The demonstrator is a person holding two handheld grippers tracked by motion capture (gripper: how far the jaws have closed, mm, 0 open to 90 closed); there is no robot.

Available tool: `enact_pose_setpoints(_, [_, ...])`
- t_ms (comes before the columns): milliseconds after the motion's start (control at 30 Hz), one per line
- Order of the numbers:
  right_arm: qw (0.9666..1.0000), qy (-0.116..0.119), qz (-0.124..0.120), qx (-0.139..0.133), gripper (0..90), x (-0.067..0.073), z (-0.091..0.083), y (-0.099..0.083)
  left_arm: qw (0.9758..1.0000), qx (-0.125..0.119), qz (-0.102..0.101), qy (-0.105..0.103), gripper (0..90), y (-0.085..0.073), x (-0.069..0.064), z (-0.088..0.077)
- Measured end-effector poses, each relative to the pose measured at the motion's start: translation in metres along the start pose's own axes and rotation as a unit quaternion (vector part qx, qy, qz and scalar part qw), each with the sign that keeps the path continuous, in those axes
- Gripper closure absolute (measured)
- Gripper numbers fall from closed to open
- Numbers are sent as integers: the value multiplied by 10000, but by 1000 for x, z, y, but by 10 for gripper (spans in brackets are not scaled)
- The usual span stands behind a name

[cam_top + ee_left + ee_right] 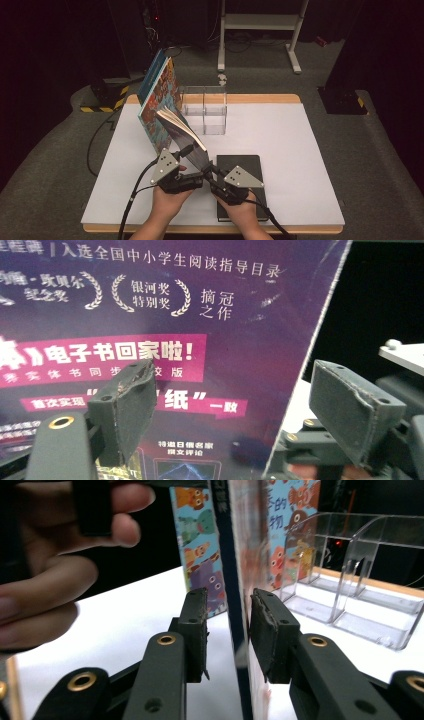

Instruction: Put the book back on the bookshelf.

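My right claw (227, 630) has its jaws around the bottom edge of the purple paperback (239, 605). The book's edge runs right up between the pads; the right pad looks pressed against it, the left one has a sliver of gap, so I honestly can't tell if it's a proper clamp. My left claw (240, 405) is spread wide with nothing between the jaws, sitting just in front of that book's purple back cover (165, 320), the one with the white text and pink banner. No pad is touching it.

From the high view, both my hands are down at the near edge of the white table (300, 150), claws close together, left (187, 170) and right (212, 172). The purple book (182, 135) stands tilted, leaning up and away to the left against a colourful picture book (160, 100) that's propped upright. Just behind them sits a clear plastic organizer (207, 110). A black notebook (250, 167) lies flat under my right hand.
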State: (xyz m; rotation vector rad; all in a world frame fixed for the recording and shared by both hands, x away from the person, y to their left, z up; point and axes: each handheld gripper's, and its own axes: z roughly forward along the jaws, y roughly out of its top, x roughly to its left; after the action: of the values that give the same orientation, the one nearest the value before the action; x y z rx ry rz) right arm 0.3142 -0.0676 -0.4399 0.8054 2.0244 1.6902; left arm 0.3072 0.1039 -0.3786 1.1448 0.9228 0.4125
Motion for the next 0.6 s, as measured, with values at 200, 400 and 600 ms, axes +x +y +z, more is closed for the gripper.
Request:
enact_pose_setpoints(200, [9998, 151, 47, 91, 688, 0, -4, -3, 9997, -47, 14, 252, 177, 0, 0, 2])
enact_pose_setpoints(400, [9997, 228, -3, 82, 709, 5, 0, -1, 9988, -95, 101, 479, 199, 1, 1, 5])
enact_pose_setpoints(600, [9992, 382, -53, 67, 690, 8, 3, 0, 9981, -53, 265, 549, 295, 2, 5, 3])
